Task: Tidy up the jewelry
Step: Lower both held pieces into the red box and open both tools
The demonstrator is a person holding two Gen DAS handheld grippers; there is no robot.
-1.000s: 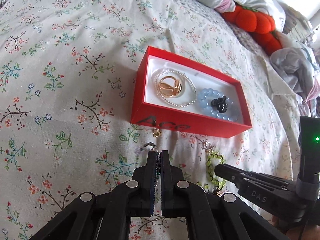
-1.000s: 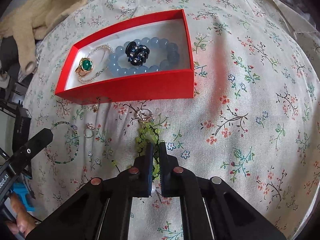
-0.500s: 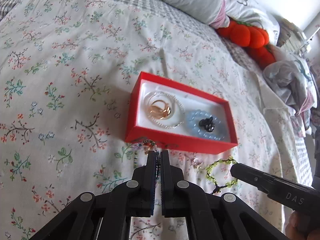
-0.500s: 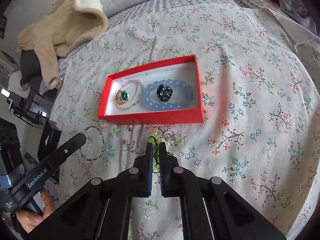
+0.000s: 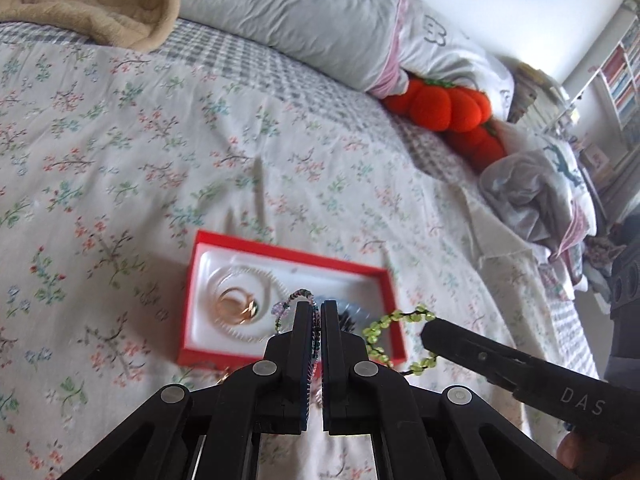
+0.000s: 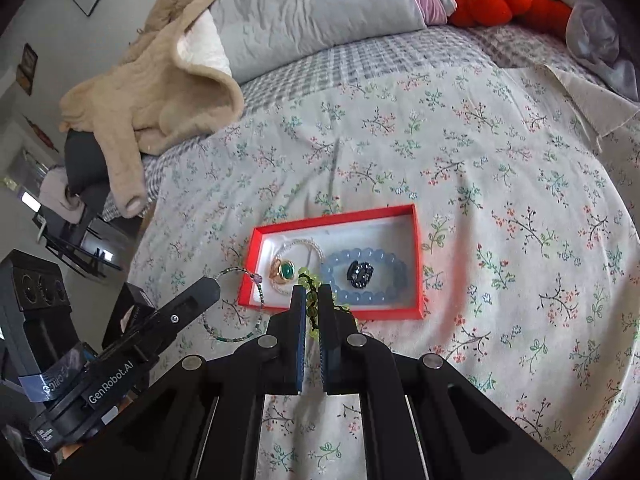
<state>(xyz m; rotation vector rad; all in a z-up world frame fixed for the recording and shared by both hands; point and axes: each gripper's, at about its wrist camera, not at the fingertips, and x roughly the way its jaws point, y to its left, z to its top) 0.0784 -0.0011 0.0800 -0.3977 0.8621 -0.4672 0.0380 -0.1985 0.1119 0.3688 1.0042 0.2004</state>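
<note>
A red jewelry box (image 5: 288, 254) (image 6: 418, 256) with a white lining lies on the floral bedspread. It holds a gold ring with a green stone (image 6: 285, 271), a thin silver chain (image 5: 236, 280), a pale blue bead bracelet (image 6: 384, 296) and a dark bead cluster (image 6: 360, 273). My left gripper (image 5: 317, 306) is shut on a thin multicoloured bead bracelet (image 5: 298, 294) (image 6: 236, 304), held above the box's near edge. My right gripper (image 6: 312, 290) is shut on a green bead bracelet (image 6: 310, 302) (image 5: 396, 316), held just in front of the box.
Grey pillows (image 5: 288, 16), a beige fleece jacket (image 6: 160, 92) and orange plush pumpkins (image 5: 448, 106) lie at the head of the bed. Crumpled clothes (image 5: 536, 196) sit at the right. Small rings lie on the bedspread under my left gripper.
Both grippers have lifted their bracelets off the bedspread and risen well above the bed, so the box looks smaller and farther. Both stay shut.
</note>
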